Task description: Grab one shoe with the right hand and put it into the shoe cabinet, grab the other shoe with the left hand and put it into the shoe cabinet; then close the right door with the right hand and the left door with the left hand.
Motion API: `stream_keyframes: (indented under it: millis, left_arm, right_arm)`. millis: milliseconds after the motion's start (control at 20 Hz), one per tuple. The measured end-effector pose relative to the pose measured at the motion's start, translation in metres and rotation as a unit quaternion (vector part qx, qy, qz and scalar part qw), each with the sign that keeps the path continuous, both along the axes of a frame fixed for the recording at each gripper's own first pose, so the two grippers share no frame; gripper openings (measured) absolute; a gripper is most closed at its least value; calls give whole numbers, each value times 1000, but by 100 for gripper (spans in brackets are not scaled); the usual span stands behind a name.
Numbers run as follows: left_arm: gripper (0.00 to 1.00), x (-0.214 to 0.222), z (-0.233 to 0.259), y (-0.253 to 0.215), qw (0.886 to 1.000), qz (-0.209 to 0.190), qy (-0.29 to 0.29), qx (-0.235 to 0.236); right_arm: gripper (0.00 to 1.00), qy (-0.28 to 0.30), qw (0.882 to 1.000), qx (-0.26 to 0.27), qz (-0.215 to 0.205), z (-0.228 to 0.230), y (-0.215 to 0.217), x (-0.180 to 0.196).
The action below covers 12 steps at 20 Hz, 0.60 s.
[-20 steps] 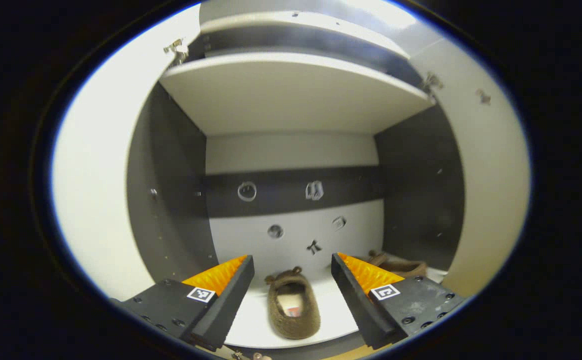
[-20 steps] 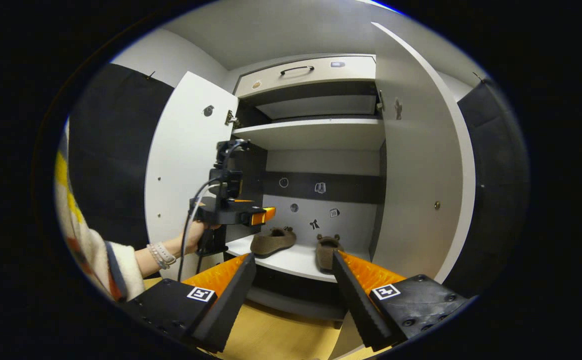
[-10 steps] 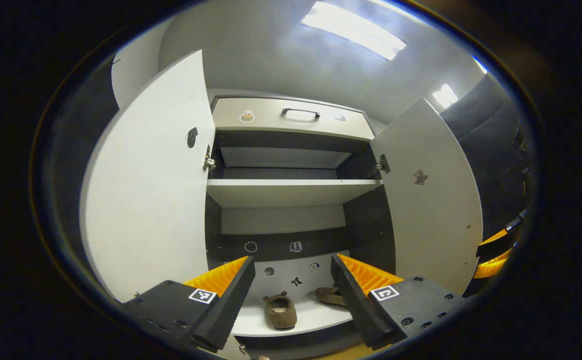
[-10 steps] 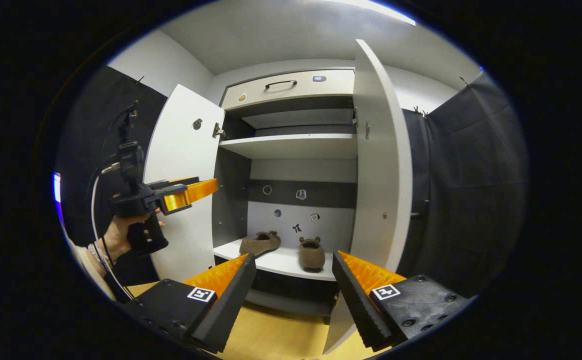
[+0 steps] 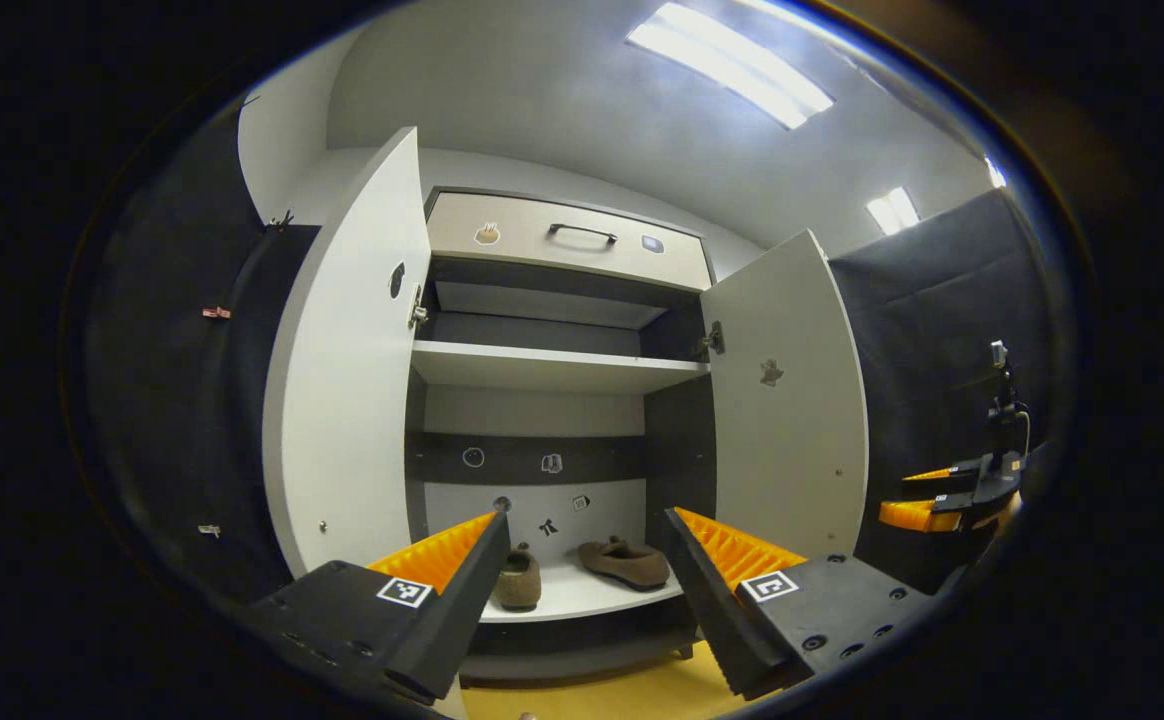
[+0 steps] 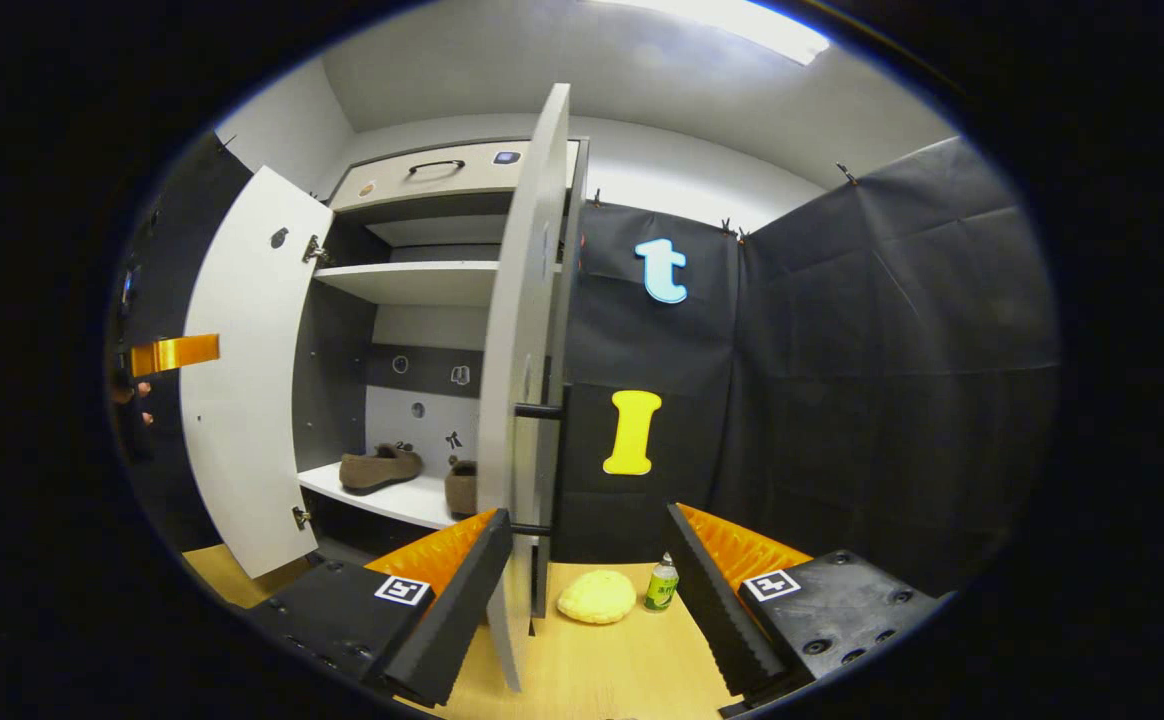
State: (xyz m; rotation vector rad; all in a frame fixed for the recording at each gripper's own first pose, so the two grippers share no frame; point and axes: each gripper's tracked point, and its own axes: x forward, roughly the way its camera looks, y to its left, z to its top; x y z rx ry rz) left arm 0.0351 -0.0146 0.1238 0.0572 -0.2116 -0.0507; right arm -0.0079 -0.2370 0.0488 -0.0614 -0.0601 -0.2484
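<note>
Two brown shoes sit on the cabinet's low white shelf point(image 5: 582, 598): one point(image 5: 517, 580) on the left, toe inward, the other point(image 5: 627, 562) lying across to its right. In the right gripper view the same shoes point(image 6: 379, 468) point(image 6: 460, 487) show past the right door. Both doors stand open: the left door point(image 5: 347, 360) and the right door point(image 5: 787, 400). My left gripper point(image 5: 584, 520) is open and empty, back from the cabinet. My right gripper point(image 6: 587, 515) is open too. The right door point(image 6: 522, 400) faces it edge-on, its edge running down between the fingers, close to the left one.
A drawer with a dark handle point(image 5: 582, 232) tops the cabinet, over another shelf point(image 5: 552, 368). On the wooden floor point(image 6: 602, 650) right of the right door lie a yellow lump point(image 6: 596, 597) and a small green bottle point(image 6: 660, 585). The other gripper point(image 5: 927, 500) hovers at far right.
My left gripper has drawn back from the lower shelf, so the whole cabinet shows. My right gripper has swung right to face the right door's edge. The shoes have not moved.
</note>
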Motion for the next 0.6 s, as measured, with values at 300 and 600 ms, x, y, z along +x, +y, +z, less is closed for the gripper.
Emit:
stream_keyframes:
  millis: [300,600]
  left_arm:
    - [96,-24,-19,12,998,47,38,-10]
    - [96,-41,-36,37,992,101,68,-11]
  right_arm:
    - [98,12,999,-6,39,-8,-10,42]
    - [96,16,997,6,78,-13,5,53]
